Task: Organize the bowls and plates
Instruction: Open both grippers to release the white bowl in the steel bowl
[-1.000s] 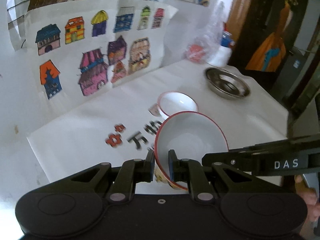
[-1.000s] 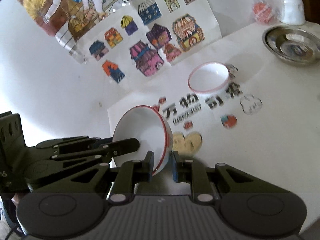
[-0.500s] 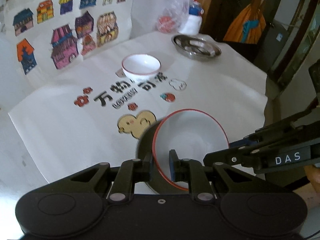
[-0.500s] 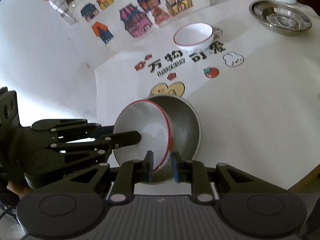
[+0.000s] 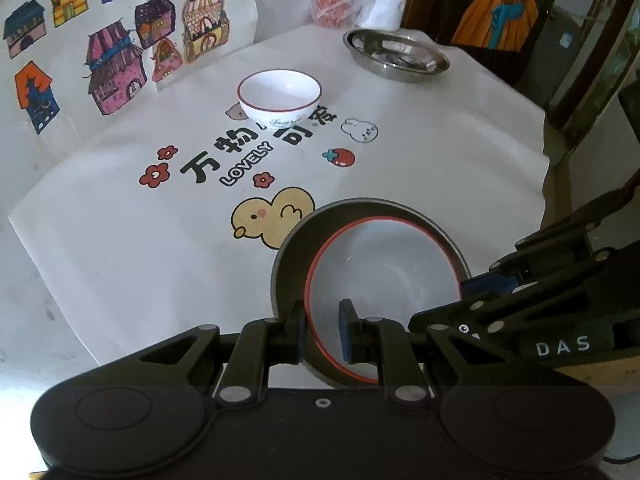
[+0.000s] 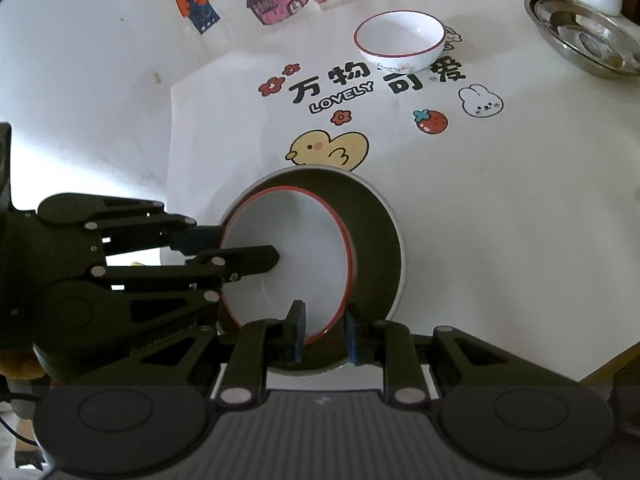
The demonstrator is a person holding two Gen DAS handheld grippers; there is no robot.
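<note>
Red-rimmed white bowl [image 5: 384,276] sits inside a dark metal plate [image 5: 294,248] at the near edge of the desk [image 5: 460,168], on the white printed sheet [image 5: 120,216]. Bowl is tilted twd the left side of the plate, w/ bare plate floor showing to its right in the right wrist view.

Left tongs [image 5: 323,330]: narrow gap, one finger outside the bowl's near rim, the other inside. Pads look off the wall, so not gripping as far as I can tell. Right tongs [image 6: 323,334]: same setup on the other side of the rim, one finger in, one out, gap a bit wider than the rim, loose. Each tongs shows in the other's view, reaching in from the side & crowding the bowl; the left one's tip lies over the bowl's inside in the right wrist view.

Around: yellow chick print [image 5: 272,216] just beyond the plate, partly covered by its rim. Further back a second red-rimmed bowl [image 5: 279,94], upright, on the black lettering [image 5: 224,160], well apart from the plate. Strawberry [image 5: 343,157] & bunny prints [image 5: 360,131] to its right. Steel dish [image 5: 396,54] at far right corner of desk. Behind it a clear plastic bag [image 5: 340,0] & a white bottle w/ blue cap [image 5: 386,0]. House drawings [image 5: 116,64] on paper propped at the back left.
</note>
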